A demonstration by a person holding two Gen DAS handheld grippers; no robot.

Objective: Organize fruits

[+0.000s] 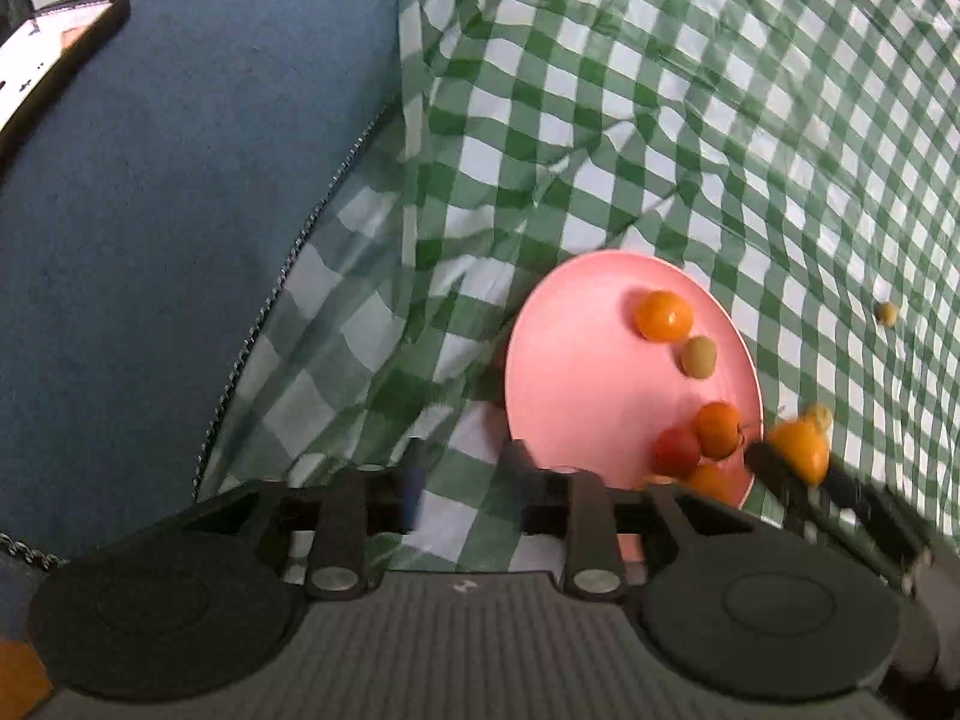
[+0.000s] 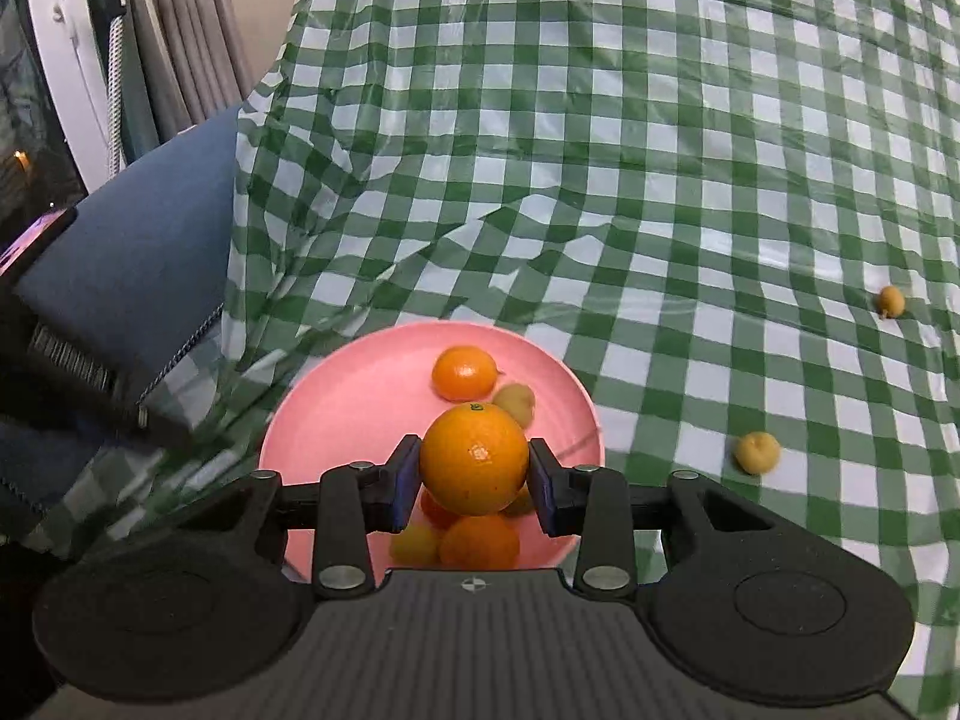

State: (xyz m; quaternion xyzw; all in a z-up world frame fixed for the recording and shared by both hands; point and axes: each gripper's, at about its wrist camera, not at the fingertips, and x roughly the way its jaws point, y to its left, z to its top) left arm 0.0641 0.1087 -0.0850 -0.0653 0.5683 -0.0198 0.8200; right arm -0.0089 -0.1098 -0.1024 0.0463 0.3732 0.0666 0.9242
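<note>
The right gripper (image 2: pixel 474 483) has its jaws clamped on a large orange (image 2: pixel 474 461), held over a pink plate (image 2: pixel 336 408). On the plate lie a smaller mandarin (image 2: pixel 463 373), a yellow-green fruit (image 2: pixel 517 401) just beside it, and more orange and yellow fruits partly hidden under the held one. The plate sits on a green-and-white checked cloth (image 2: pixel 600 150). Two small yellow fruits (image 2: pixel 757 452) (image 2: pixel 891 301) lie apart on the cloth to the right. A blue cushion (image 2: pixel 150 240) shows at left.

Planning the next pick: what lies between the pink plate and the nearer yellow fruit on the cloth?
Only bare green-checked cloth between pink plate and yellow fruit, right wrist view.
</note>
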